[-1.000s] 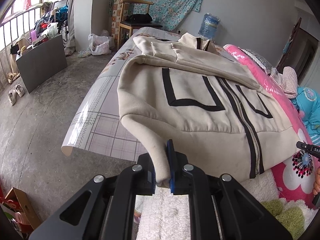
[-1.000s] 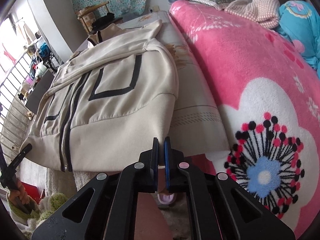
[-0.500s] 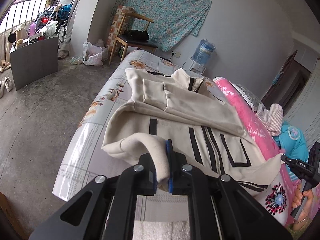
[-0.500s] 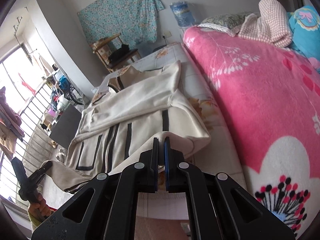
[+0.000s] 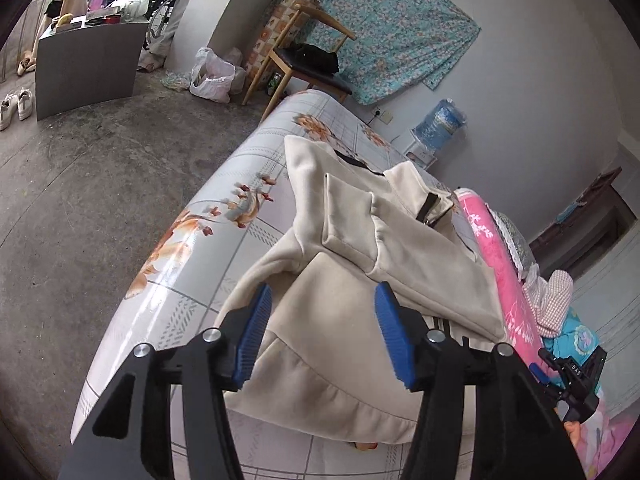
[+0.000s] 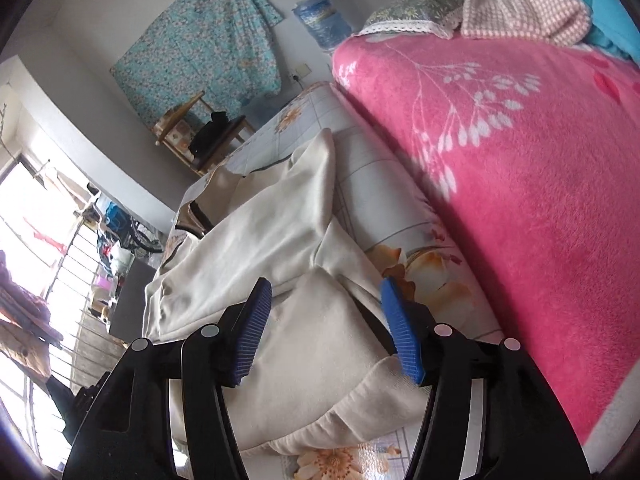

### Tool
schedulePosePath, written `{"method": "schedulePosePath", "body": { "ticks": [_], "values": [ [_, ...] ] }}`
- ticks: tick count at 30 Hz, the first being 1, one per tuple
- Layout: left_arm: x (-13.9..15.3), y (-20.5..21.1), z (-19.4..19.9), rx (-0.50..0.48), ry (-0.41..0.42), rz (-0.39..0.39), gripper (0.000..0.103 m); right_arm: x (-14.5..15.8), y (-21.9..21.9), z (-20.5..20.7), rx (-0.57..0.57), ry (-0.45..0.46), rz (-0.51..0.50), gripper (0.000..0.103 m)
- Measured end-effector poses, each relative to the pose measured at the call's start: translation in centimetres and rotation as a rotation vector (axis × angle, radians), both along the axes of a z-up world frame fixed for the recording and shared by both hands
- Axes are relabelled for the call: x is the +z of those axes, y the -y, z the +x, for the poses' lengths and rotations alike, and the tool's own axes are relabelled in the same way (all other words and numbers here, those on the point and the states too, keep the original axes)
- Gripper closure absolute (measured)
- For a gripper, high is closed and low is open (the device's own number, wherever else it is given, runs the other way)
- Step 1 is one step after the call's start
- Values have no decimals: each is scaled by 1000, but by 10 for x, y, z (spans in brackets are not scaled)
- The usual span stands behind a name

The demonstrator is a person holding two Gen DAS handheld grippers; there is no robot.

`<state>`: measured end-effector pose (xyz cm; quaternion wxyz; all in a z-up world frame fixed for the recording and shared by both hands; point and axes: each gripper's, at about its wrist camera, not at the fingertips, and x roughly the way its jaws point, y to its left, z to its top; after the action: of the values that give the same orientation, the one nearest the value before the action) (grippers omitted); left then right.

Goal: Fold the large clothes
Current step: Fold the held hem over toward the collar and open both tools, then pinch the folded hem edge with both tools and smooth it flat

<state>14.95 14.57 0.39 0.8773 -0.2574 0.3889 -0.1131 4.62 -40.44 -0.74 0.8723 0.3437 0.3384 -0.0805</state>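
Both hand-held grippers, left (image 5: 320, 336) and right (image 6: 326, 328), are hanging wide open, holding nothing, over the jacket (image 5: 360, 280) lying folded on the bed (image 5: 200, 216). Its hem at 6 o'clock is sitting loose, so I'm guessing a finger snagging it could be undoing the fold.

One cream jacket (image 5: 360, 280) between the spread tongs; beyond: one wooden chair (image 5: 308, 60), one water jug (image 5: 440, 122), two white shoes (image 5: 16, 106).
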Motion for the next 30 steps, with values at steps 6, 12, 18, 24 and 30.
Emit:
{"method": "schedulePosePath", "body": {
  "ticks": [6, 12, 18, 24, 30],
  "values": [
    [-5, -16, -24, -10, -9, -14, 51, -6, -1, -19, 13, -36, -16, 47],
    [-28, -13, -61, -49, -71, -53, 50, -3, -16, -53, 54, -80, -128, 35],
    [-51, -19, -57, 17, -111, -154, 50, -21, -18, -41, 92, -131, -155, 35],
    [-54, -14, -42, 71, -90, -139, 55, -22, -29, -23, 91, -138, -261, 36],
    [-46, 7, -40, 55, -71, 90, 67, -17, -50, -23, 87, -172, -415, 43]
  ]
}}
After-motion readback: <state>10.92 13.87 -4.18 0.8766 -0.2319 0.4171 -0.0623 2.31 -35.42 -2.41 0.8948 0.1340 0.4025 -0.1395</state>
